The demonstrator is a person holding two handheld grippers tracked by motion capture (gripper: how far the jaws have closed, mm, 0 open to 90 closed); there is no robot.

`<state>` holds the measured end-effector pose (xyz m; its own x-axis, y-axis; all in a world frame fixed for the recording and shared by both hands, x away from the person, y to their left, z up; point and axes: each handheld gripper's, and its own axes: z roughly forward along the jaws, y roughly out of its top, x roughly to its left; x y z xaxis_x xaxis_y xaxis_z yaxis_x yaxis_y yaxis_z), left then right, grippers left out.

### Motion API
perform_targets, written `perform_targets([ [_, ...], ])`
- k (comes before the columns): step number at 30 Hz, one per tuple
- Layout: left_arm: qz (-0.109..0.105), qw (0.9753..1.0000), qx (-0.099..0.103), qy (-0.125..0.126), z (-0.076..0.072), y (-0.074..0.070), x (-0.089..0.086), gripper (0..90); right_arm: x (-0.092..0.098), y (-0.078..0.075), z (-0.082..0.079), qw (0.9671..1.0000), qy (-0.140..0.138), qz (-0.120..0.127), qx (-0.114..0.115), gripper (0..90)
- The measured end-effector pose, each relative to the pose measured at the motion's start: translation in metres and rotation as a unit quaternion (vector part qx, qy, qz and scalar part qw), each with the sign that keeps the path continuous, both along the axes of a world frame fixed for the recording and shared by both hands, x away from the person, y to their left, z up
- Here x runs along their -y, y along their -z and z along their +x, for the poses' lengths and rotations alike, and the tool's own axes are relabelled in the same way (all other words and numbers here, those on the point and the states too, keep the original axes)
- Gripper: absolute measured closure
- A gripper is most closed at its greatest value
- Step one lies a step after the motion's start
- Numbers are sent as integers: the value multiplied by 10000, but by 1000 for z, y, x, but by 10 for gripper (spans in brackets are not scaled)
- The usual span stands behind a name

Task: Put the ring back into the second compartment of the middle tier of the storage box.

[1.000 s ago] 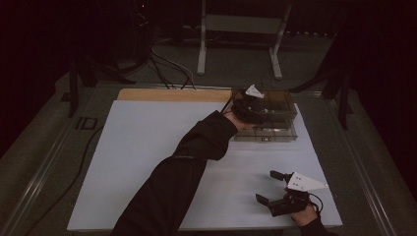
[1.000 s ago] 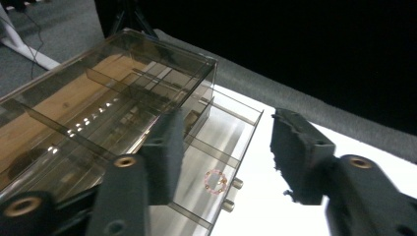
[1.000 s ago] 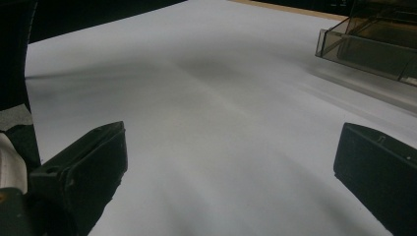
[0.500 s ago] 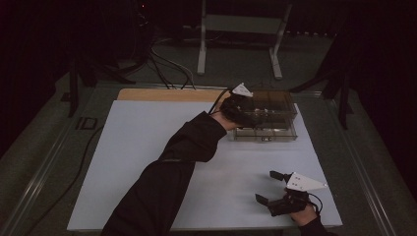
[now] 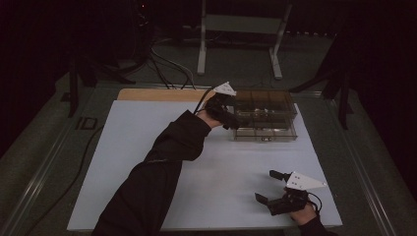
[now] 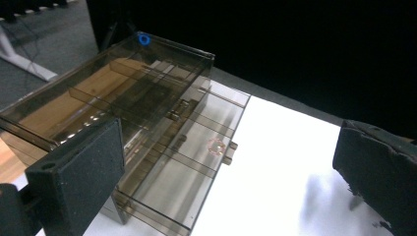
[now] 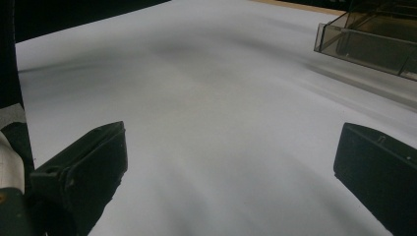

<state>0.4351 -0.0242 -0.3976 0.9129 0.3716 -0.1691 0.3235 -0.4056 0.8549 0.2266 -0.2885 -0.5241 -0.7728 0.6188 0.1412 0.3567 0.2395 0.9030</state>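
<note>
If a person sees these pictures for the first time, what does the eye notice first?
First the white sheet covering the table, bright in a dark room. Then the smoky clear drawer box at its far right, with the left gripper open at the box's left end. The right gripper waits open near the front right corner.

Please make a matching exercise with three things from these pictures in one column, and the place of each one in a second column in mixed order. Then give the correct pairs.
Things:
1. left claw
2. right claw
3. clear drawer box

Places:
A. near edge of the white sheet, at the right
B. far right part of the white sheet
C. at the left end of the box

Pairs: 1-C, 2-A, 3-B
</note>
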Motion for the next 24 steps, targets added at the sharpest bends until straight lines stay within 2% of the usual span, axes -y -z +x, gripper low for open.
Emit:
perform_targets([
  [3, 16, 10000, -26, 31, -2, 0, -8, 8, -1, 0, 0, 10000, -15, -16, 1, 0],
  [12, -11, 9999, 84, 105, -17, -1, -33, 8, -4, -2, 0, 10000, -35, -39, 21, 0],
  [16, 54, 9998, 119, 127, -24, -2, -45, 8, -4, -1, 0, 10000, -31, -49, 9, 0],
  [24, 16, 9998, 194, 54, -41, 0, -70, 8, -4, -2, -1, 10000, -10, -35, 19, 0],
])
